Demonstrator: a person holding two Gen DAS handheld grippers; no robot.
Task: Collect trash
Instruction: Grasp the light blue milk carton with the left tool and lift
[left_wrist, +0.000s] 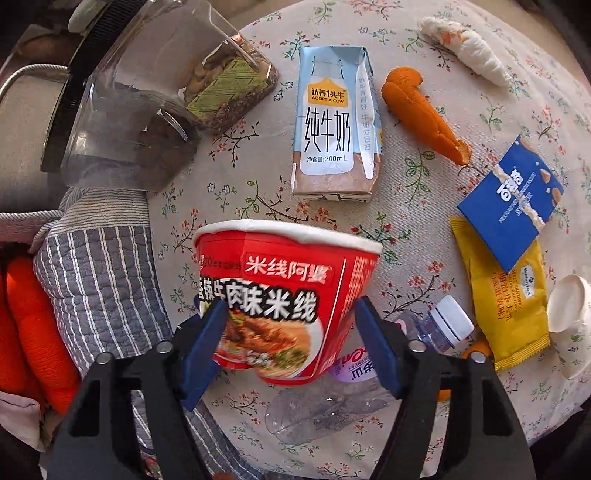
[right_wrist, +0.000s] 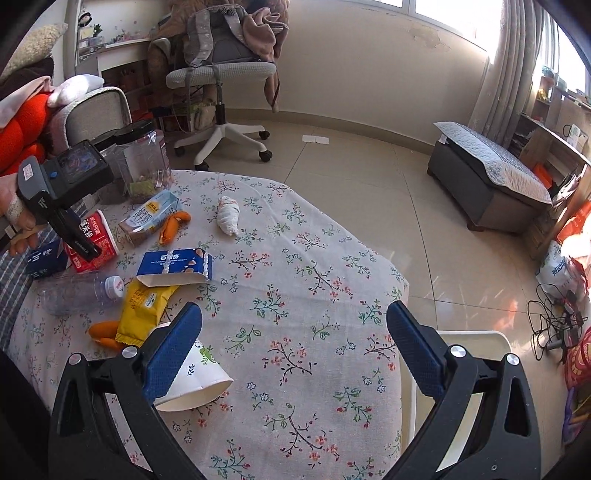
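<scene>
My left gripper (left_wrist: 291, 332) is shut on a red instant-noodle cup (left_wrist: 284, 291) and holds it just above the floral tablecloth (left_wrist: 406, 206); the cup also shows in the right wrist view (right_wrist: 98, 240). Around it lie a milk carton (left_wrist: 336, 125), an orange peel (left_wrist: 421, 110), a crumpled tissue (left_wrist: 465, 51), a blue snack box (left_wrist: 513, 199), a yellow wrapper (left_wrist: 509, 299) and an empty plastic bottle (left_wrist: 354, 391). My right gripper (right_wrist: 295, 350) is open and empty above the table, its left finger beside a tipped paper cup (right_wrist: 195, 380).
A clear jar (left_wrist: 140, 110) with snacks stands at the table's far left. A striped cushion (left_wrist: 96, 288) lies left of the cup. In the right wrist view an office chair (right_wrist: 221, 74) and a grey bench (right_wrist: 487, 177) stand on the tiled floor; a white bin rim (right_wrist: 476, 336) sits at the table's right edge.
</scene>
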